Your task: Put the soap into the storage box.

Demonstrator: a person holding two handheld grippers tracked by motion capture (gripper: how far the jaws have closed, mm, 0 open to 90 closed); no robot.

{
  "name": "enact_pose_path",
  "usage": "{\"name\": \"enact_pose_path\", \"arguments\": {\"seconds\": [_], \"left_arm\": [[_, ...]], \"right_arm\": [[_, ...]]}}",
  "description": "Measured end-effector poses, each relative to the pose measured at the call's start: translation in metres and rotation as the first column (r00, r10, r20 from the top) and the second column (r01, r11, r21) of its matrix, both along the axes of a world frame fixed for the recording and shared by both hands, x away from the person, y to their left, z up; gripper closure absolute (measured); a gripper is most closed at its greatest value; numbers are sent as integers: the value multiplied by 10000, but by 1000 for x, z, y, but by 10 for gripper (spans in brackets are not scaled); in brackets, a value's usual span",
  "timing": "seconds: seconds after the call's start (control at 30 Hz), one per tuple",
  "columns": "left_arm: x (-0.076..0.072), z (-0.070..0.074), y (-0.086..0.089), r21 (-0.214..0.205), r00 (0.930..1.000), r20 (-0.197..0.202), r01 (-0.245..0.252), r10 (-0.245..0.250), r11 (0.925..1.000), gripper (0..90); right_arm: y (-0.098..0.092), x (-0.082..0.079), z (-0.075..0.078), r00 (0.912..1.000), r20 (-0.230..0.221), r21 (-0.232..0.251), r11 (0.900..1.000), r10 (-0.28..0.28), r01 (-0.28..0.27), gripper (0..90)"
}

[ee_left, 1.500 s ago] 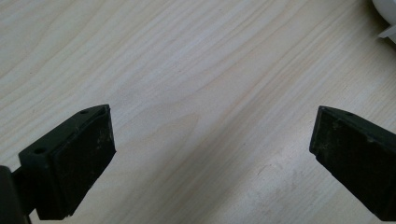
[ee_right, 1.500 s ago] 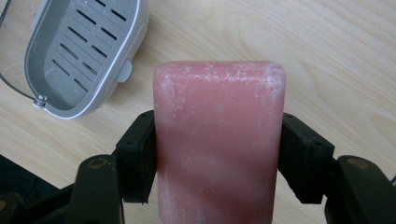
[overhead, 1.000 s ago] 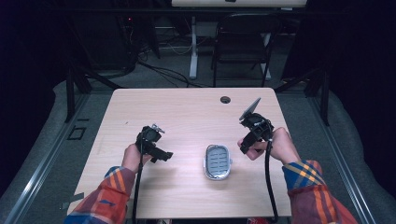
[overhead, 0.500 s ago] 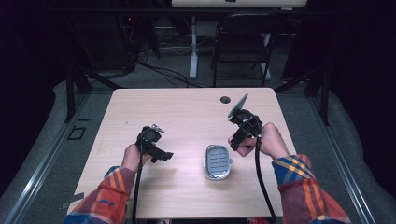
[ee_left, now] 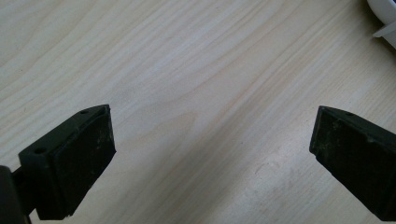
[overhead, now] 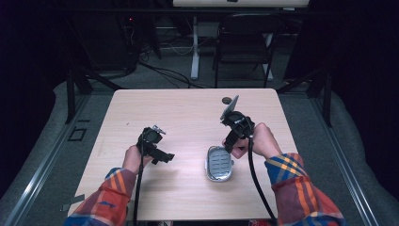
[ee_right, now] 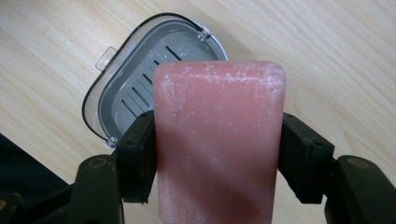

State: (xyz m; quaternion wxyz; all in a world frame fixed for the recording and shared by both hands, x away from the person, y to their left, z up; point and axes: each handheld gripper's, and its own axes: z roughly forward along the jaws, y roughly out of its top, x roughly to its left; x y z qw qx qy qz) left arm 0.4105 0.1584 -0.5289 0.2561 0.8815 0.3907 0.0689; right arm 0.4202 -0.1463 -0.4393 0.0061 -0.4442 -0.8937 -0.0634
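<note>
Right hand-held gripper point(ee_right: 218, 154) clamped on a pink soap bar point(ee_right: 219, 140), one black jaw pressed against each long side, bar standing up between them with a whitish, powdery film on its face. Beyond the bar in the right gripper view, a grey soap dish point(ee_right: 140, 84) with slotted floor, clear rim and a small tab at one edge, lying flat on the pale wooden surface point(ee_right: 327, 56); bar held above the dish, not touching it, partly covering the dish's right part from this angle.

In the high view, right hand-held gripper point(overhead: 230, 141) at the right of the surface point(overhead: 188, 108), tilted down toward the soap dish point(overhead: 219, 163), which sits near the front edge, right of centre. Right hand point(overhead: 261, 141) just right of the dish, plaid sleeve point(overhead: 291, 179) trailing to the near edge. Grey plate on top of that gripper pointing up and away. Small dark round object point(overhead: 227, 100) at the far edge, well apart from the dish; too small to identify.

Left hand-held gripper point(overhead: 162, 155) held left of centre, well apart from the dish, left hand point(overhead: 135, 157) behind it. In the left gripper view, left hand-held gripper point(ee_left: 210, 154) spread wide, bare wood grain between the jaws, nothing gripped; a sliver of a white object point(ee_left: 385, 18) at the top right corner.
</note>
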Motion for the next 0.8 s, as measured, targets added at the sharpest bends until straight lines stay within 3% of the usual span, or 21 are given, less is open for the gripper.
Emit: {"name": "enact_pose_path", "arguments": {"seconds": [0.03, 0.3, 0.53, 0.8], "left_arm": [[0, 0, -1, 16, 10000, 29, 5, -5, 10000, 0], [-1, 0, 0, 4, 10000, 0, 36, -36, 10000, 0], [-1, 0, -1, -1, 10000, -24, 97, -97, 10000, 0], [0, 0, -1, 8, 10000, -12, 86, -86, 10000, 0]], "right_arm": [[2, 1, -1, 9998, 20, -79, 9998, 199, -199, 363], [15, 3, -12, 9991, -312, -387, 9988, 280, -292, 363], [23, 4, -27, 9988, -487, -303, 9995, 2, -17, 363], [31, 7, -41, 9967, -816, -591, 9982, -28, -20, 362]]}}
